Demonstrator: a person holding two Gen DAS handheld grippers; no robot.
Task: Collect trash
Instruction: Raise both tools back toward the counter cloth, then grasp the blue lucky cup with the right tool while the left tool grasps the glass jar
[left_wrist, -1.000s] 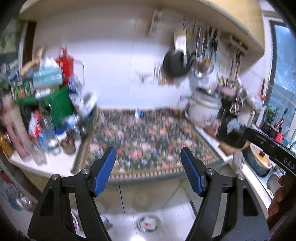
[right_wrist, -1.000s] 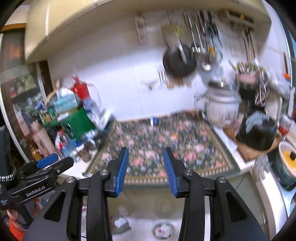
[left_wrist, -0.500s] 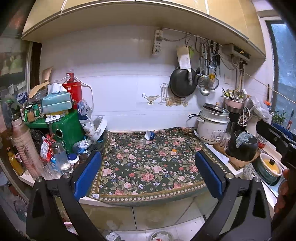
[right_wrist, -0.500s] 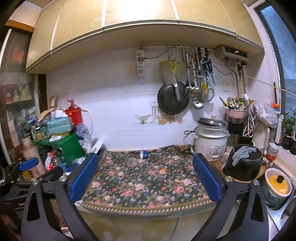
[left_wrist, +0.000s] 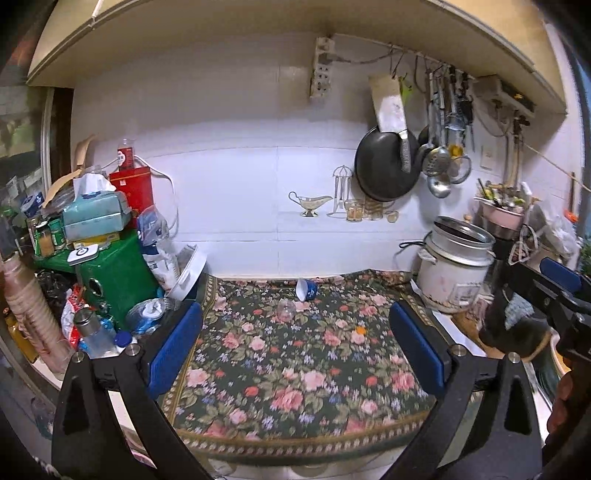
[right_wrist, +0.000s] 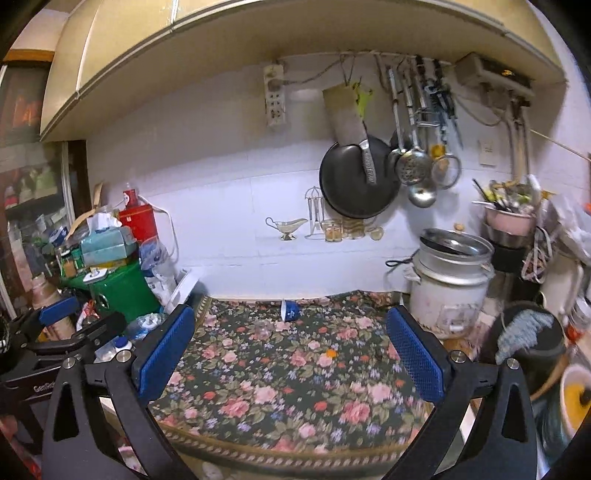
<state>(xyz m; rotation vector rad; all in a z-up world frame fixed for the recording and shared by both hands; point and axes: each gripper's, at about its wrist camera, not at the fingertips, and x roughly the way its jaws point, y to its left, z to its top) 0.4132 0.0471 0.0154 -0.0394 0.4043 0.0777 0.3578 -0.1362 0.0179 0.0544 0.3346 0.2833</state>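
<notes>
We've got both claws spread wide and holding nothing, left gripper and right gripper hanging side by side over the near edge of the floral cloth. The trash sits well apart from us at the back of the cloth: a tipped-over blue cup near the wall, a clear plastic cup lying just beside it, plus a small orange scrap nearer the rice cooker.

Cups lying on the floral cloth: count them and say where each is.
2. A blue cup lies tipped at the back edge of the cloth; a clear cup lies just in front of it, to its left. Side clutter may hide more.
</notes>
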